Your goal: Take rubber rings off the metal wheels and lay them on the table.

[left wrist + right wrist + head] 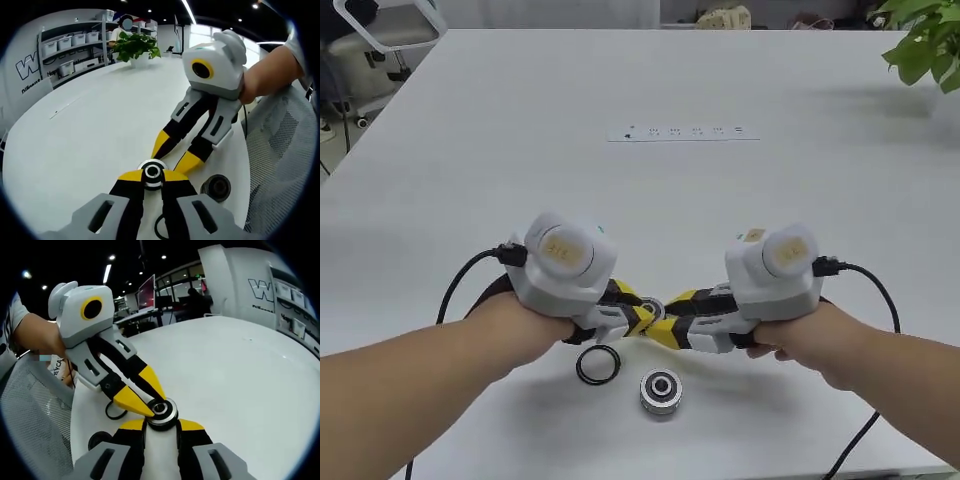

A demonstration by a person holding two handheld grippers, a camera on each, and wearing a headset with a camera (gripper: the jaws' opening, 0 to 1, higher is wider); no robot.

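Metal wheel (151,171) at lower centre of the left gripper view, clamped between the yellow tips of your left gripper (152,178), one tip on each side. Your right gripper (162,426) meets it head-on. Its fingers stand apart, and the wheel sits just at their tips, at lower centre of the right gripper view. Whether those tips press on the wheel or merely touch it cannot be told from these angles. In the head view the two grippers meet nose to nose at lower centre, the wheel between them. Just below them on the white table (640,200) lies a loose rubber ring (598,364), flat. A second wheel (661,390) is close to its right but apart from it. The table's near edge shows at lower right, close under both. Above the grippers the tabletop is open as far as a printed strip (682,132) at upper centre. Plant leaves (925,45) enter at upper right.
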